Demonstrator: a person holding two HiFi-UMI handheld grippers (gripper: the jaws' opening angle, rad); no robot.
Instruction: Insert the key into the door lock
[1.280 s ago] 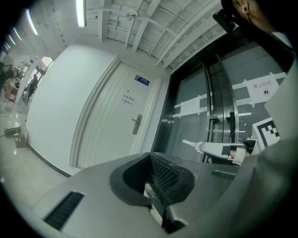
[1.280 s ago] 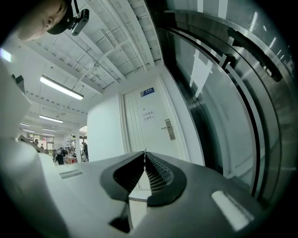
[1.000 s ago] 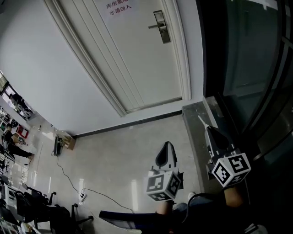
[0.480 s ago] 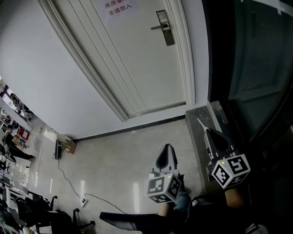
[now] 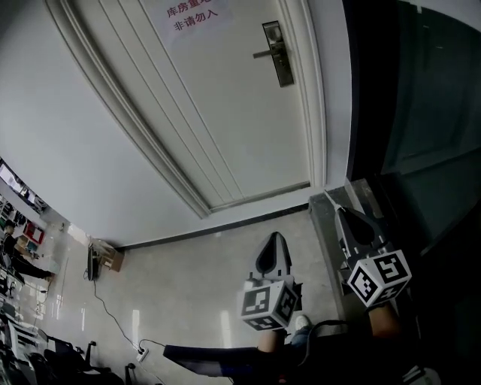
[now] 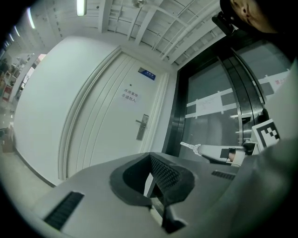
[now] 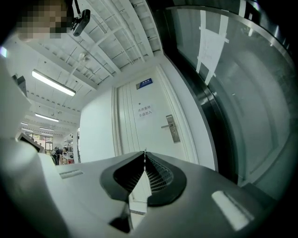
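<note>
While clenched on thin silver metal key [image 6: 187, 147], grey two-jaw right gripper [image 5: 340, 213] low in lower right of head view, tip aimed up-frame toward white panelled door [image 5: 225, 113]. Key blade poking out past the jaw tips, pointing left in left gripper view, only an edge-on sliver in right gripper view. Silver rectangular door lock plate with lever handle [image 5: 278, 53] at top of head view, right of centre, well apart from key, nothing in it. In right gripper view, lock just up and right of the closed jaw tips in frame, far off in depth. Grey two-jaw left gripper [image 5: 276, 239] at lower centre of head view, just left of right gripper, jaws pressed together, nothing between them. Black-and-white square-marker cubes at the base of both grippers. White paper notice with red characters [image 5: 194, 13] at top centre of door, left of lock. Small blue plate [image 6: 147, 73] above door. Dark glass wall [image 5: 421, 113] filling right side of head view. Pale glossy tiled floor [image 5: 203, 271] below door, brown cardboard box [image 5: 113, 256] and thin dark cable [image 5: 113, 297] at lower left.
</note>
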